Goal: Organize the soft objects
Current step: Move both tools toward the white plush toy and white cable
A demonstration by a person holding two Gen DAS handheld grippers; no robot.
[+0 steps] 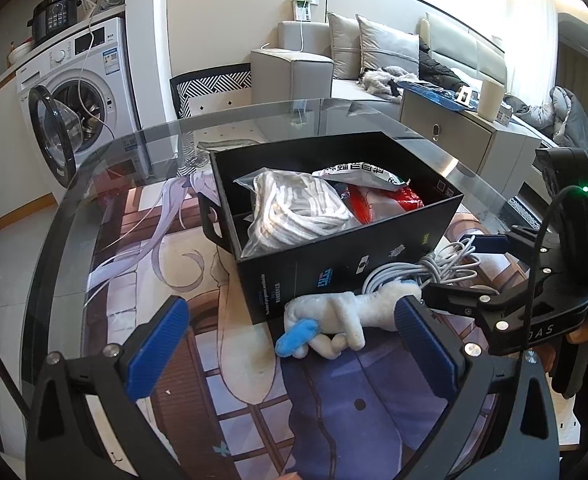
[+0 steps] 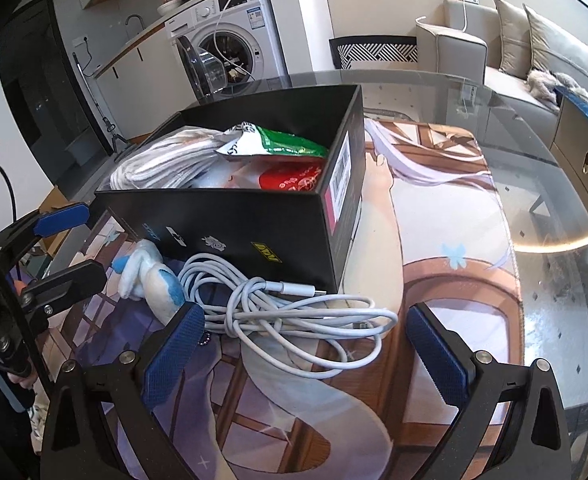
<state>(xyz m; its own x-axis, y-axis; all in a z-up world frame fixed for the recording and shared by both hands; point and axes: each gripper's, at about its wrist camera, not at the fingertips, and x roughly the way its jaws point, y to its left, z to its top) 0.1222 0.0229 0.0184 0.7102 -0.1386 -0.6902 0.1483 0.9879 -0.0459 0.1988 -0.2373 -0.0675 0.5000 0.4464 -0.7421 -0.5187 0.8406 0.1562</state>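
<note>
black box [image 1: 334, 264] | white-and-blue plush [image 1: 334, 320] | white cable [image 2: 294, 316] | blue-padded left claw [image 1: 289, 356]

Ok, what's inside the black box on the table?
Inside the black box lie a clear bag of white cord, a white and green packet and a red packet. Whatever sits beneath them is hidden.

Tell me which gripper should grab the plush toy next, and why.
Left, probably. The plush toy lies between the open pads of the left gripper, in front of the black box. The right gripper, also open, frames the white cable instead, with the toy off to its left.
</note>
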